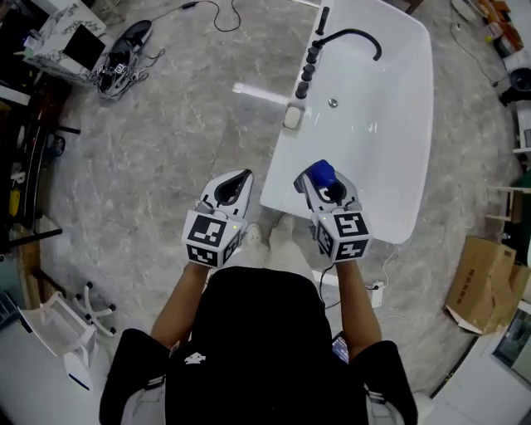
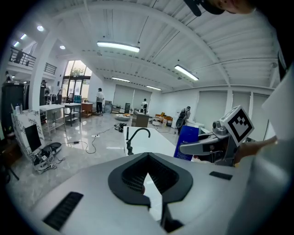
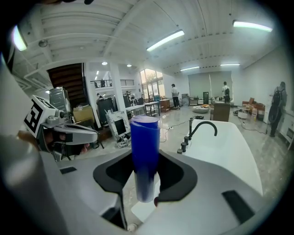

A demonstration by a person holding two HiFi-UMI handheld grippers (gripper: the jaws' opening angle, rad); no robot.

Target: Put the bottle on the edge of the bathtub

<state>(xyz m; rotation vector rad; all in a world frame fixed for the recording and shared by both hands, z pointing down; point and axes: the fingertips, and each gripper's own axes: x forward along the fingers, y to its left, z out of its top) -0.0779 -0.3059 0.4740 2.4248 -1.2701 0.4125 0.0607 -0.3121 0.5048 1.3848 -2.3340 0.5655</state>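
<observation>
The white bathtub (image 1: pixel 411 108) is the main vessel here; its basin shows only a small round drain fitting (image 1: pixel 333 103). On its left rim stand one black curved faucet (image 1: pixel 355 36), a row of three dark knobs (image 1: pixel 308 72) and one small pale square dish (image 1: pixel 293 118). The one blue bottle (image 1: pixel 320 173) is not on the rim. It stands upright, pinched between the jaws of the right gripper (image 1: pixel 326 189), which is held over the near end of the tub. The left gripper (image 1: pixel 235 184) is just beside the tub's near left corner, over the floor, with its jaws pressed together at the tips and nothing between them. A cardboard box (image 1: pixel 483 282) with loose flaps lies on the floor well to the right; what it contains cannot be seen. The floor (image 1: pixel 166 141) is glossy grey marbled stone, with a black cable (image 1: pixel 217 15) trailing across it and a small white rack (image 1: pixel 65 325) at the lower left. The gripper views show a large white hall lit by ceiling strip lights (image 2: pixel 118 46), where two people (image 2: pixel 99 100) stand far off.
</observation>
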